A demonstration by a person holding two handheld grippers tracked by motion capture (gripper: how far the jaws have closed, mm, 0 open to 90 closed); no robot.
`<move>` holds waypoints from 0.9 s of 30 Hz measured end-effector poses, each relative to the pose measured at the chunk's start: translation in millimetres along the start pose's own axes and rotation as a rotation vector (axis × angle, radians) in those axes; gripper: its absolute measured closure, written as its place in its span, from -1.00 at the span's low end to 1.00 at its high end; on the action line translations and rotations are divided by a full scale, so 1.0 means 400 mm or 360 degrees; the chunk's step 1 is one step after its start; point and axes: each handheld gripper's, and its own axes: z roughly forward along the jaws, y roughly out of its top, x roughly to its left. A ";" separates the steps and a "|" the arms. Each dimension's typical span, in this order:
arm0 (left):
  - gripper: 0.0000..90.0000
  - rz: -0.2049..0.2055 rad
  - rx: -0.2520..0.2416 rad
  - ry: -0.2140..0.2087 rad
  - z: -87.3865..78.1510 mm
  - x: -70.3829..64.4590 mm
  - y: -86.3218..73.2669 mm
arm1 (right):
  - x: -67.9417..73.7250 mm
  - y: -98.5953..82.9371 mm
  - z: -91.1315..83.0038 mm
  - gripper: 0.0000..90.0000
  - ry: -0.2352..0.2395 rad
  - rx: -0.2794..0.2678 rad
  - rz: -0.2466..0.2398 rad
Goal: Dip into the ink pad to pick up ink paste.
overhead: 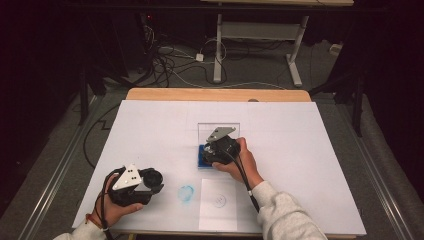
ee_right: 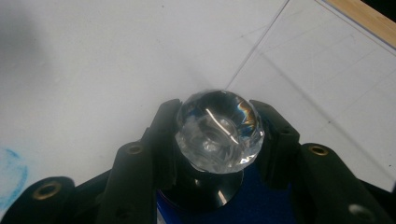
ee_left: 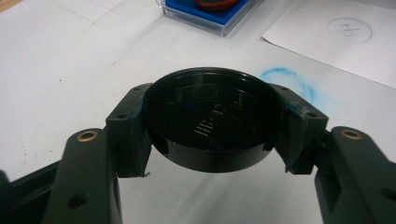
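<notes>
**Two grippers at work over a white table: one holds a black lid, the other a crystal knob**

A white table (overhead: 150, 130) spreads across the high view, a sheet of paper (overhead: 218, 204) with a pencilled circle lying near its front edge and a smudge of blue (overhead: 186, 193) just beside the sheet. At mid-table sits a clear case with a blue base (ee_left: 205, 14), its transparent cover raised behind it. The person's right forearm, in a pale sleeve, reaches forward from the bottom edge; the hand wraps the right gripper (ee_right: 218, 135) and tips it down over the case. Its jaws are clamped on a faceted glass knob (ee_right: 218, 132) (set on a dark stem) directly above the blue base. The left hand rests low at the table's front-left corner, wrist bent inward, holding the left gripper (ee_left: 212, 123) well apart from the case. Its jaws are closed on a round black lid (ee_left: 212, 123), hollow side toward the camera, held just above the table.
</notes>
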 end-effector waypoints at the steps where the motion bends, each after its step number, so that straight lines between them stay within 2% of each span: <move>1: -0.19 -0.0001 -0.0001 -0.0001 0.000 0.000 0.000 | -0.001 -0.001 0.001 0.26 0.0002 -0.0007 0.0003; 6: -0.19 0.0002 0.0003 -0.0004 0.001 0.000 0.000 | 0.005 -0.001 0.000 0.26 -0.0018 0.0003 -0.0026; 15: -0.19 0.0003 0.0001 -0.0005 0.000 -0.001 0.000 | 0.013 -0.008 -0.001 0.26 -0.0041 -0.0003 -0.0021; 27: -0.19 -0.0001 -0.0004 -0.0010 0.000 -0.001 0.002 | 0.005 -0.004 0.000 0.26 -0.0024 0.0020 -0.0016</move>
